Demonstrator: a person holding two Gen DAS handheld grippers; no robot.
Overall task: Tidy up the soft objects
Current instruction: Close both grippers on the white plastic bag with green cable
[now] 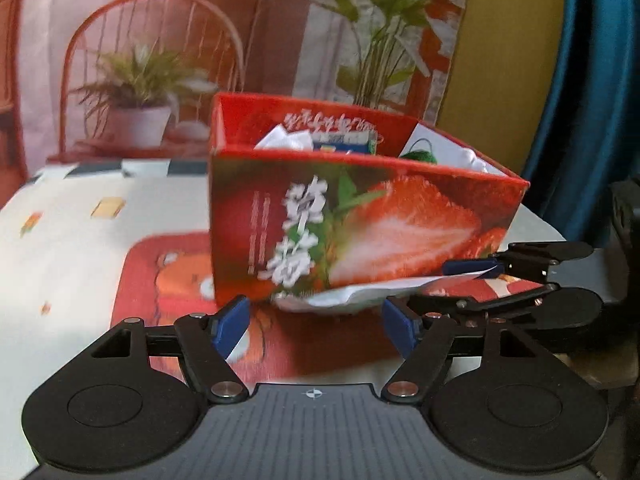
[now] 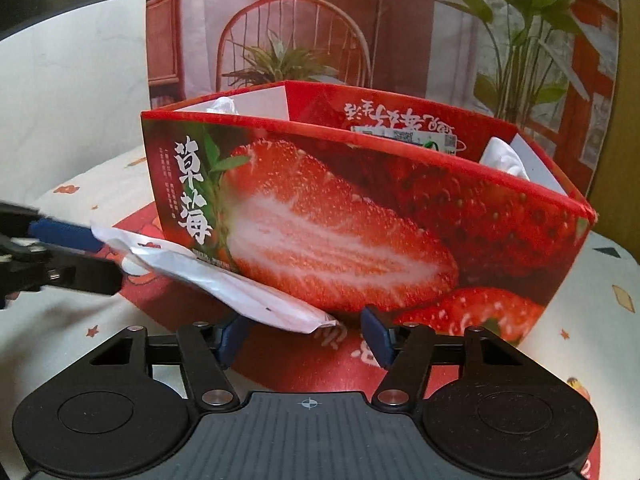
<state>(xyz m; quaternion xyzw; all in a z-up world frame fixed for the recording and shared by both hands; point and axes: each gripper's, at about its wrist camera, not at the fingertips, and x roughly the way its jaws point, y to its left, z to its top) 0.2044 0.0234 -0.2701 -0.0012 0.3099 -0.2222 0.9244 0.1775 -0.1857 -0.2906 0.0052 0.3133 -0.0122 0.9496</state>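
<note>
White and crinkled, the soft packet (image 2: 224, 280) lies on the red mat (image 1: 168, 280) against the front wall of the strawberry box (image 2: 400, 208), not yet inside with the other soft things. My left gripper (image 1: 316, 324) has its jaws apart and empty; my right gripper (image 2: 304, 336) has its jaws apart around the packet's near end, not visibly pressing. Next I'd judge: clamp, lift over the rim, release inside.
</note>
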